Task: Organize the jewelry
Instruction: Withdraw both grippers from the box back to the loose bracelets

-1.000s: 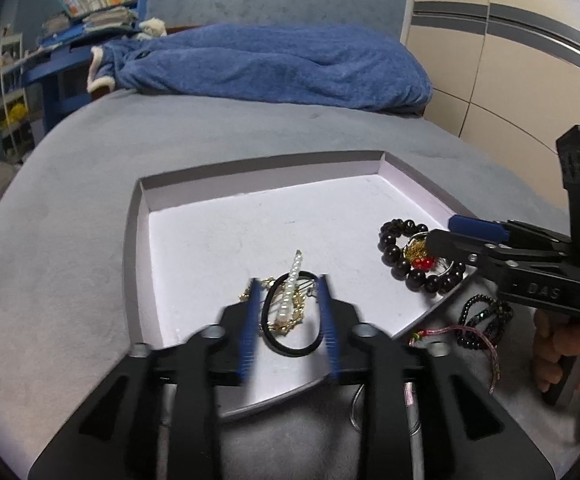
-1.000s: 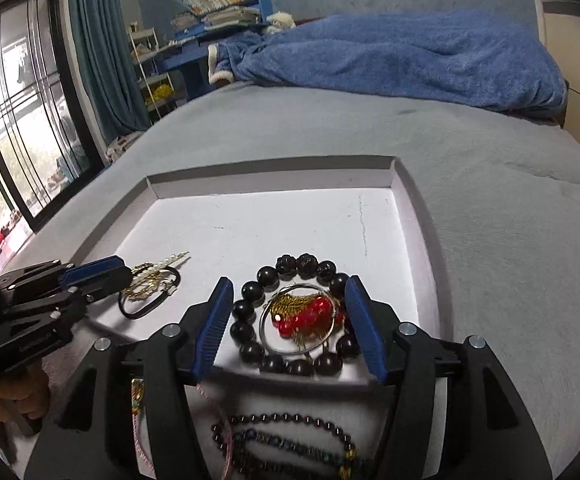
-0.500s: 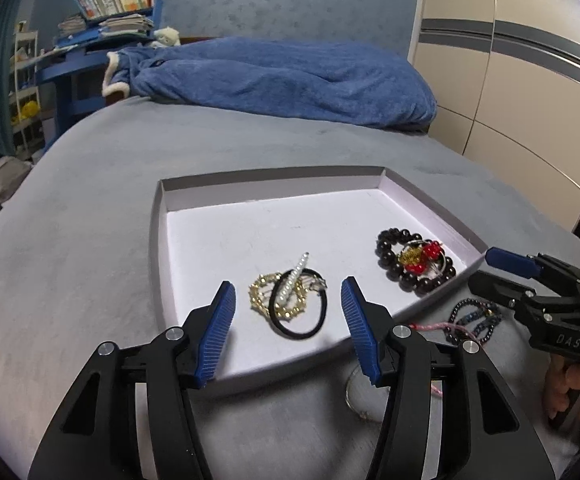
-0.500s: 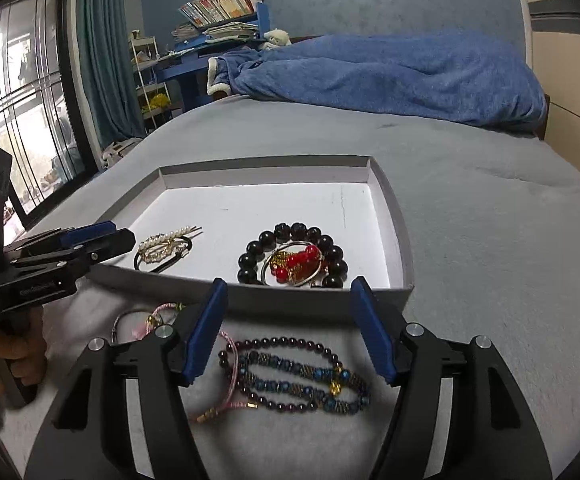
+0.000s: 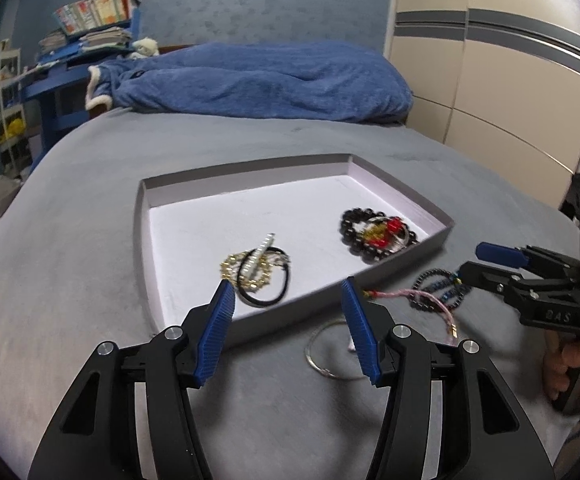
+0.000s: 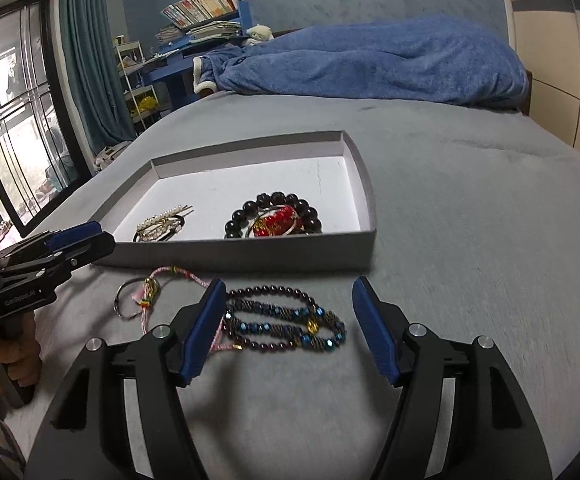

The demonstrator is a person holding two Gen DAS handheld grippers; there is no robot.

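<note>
A shallow grey tray with a white floor lies on the grey bed. In it are a black bead bracelet with red beads and a black hair tie with a pearl clip and gold chain. On the bed in front of the tray lie a dark beaded bracelet with blue beads, a pink cord bracelet and a silver ring. My left gripper is open and empty above the tray's near edge. My right gripper is open and empty over the dark beaded bracelet.
A blue blanket lies at the far end of the bed. A wardrobe stands on the right. Blue shelves with books and a window are on the left.
Both grippers have pulled back from the tray toward the near side. The left one opened and left the hair tie in the tray. The right one now hovers over the loose bracelets.
</note>
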